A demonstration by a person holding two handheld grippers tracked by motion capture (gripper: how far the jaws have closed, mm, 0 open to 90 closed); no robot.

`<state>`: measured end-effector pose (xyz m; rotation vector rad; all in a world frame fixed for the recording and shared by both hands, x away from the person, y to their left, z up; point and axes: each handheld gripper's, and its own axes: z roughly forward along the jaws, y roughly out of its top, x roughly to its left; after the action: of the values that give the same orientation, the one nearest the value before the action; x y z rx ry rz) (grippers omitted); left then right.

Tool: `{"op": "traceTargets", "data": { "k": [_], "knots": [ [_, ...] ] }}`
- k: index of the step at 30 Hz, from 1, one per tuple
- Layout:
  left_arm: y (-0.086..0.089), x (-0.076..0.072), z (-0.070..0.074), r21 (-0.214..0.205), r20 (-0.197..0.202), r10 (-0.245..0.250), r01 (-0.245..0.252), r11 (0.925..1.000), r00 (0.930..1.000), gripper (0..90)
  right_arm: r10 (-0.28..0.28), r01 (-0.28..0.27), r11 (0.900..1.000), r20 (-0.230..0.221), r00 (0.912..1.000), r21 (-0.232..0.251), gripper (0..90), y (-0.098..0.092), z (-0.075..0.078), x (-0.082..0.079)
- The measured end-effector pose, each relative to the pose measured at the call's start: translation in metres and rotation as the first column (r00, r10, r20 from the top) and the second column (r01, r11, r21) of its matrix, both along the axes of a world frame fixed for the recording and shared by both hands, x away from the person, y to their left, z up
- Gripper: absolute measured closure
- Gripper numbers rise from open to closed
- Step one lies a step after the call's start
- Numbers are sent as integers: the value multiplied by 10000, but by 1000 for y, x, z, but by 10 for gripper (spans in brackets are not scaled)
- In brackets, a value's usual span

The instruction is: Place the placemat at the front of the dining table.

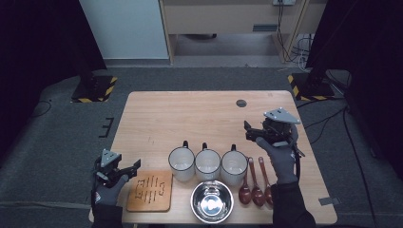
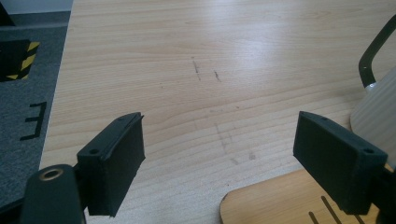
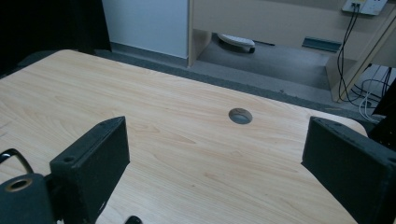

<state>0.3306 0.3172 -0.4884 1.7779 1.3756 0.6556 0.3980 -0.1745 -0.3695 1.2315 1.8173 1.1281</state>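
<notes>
Left gripper (image 1: pixel 136 166) sits low at the near left corner of the table (image 1: pixel 190 114), jaws wide apart with nothing between them; in the left gripper view bare wood shows between the pads. Just ahead of its fingertips and a little toward the person lies the slotted wooden board (image 1: pixel 149 191), flat on the table, whose rounded edge (image 2: pixel 280 196) reaches in under the right-hand pad without touching it. Past the board, farther from those fingertips, stand three white mugs in a row: left mug (image 1: pixel 181 163), middle mug (image 1: pixel 208 164), right mug (image 1: pixel 234 166), each upright, handles pointing away from the person; the ribbed side of the left mug (image 2: pixel 378 121) shows just beyond the right-hand pad. The steel bowl (image 1: pixel 212 201) stands on the near side of the mugs. Three dark red spoons (image 1: pixel 255 183) lie side by side just right of the right mug, bowls toward the person. Right gripper (image 1: pixel 247 130) is held above the table, beyond the spoons and well apart from them, jaws wide open and empty; the table's round cable hole (image 3: pixel 240 115) lies ahead between its pads.
</notes>
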Motion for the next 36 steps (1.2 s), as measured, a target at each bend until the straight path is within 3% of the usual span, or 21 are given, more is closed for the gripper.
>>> {"op": "traceTargets", "data": {
  "k": [6, 11, 22, 31, 36],
  "knots": [
    [0, 0, -2, -38, -28, 34, -34, 10000, 10000, 154, 294, -292, 9995, 93, 9995, -147, 71, 21, 9, -1],
    [0, -1, -2, -57, 29, 39, -38, 10000, 10000, 154, 623, -624, 9981, 196, 9979, 18, 62, 43, 15, -6],
    [3, -5, -3, -130, 14, 107, -107, 9999, 9999, 154, 1413, -1412, 9900, 101, 9899, -56, 63, 87, 13, -10],
    [4, -8, -5, -194, 15, 139, -139, 9997, 9999, 155, 1739, -1739, 9847, 75, 9847, 51, 60, 111, 11, -14],
    [3, -10, -6, -194, 18, 84, -83, 9998, 10000, 154, 2077, -2077, 9782, 144, 9781, 10, 66, 131, 11, -21]
  ]
}}
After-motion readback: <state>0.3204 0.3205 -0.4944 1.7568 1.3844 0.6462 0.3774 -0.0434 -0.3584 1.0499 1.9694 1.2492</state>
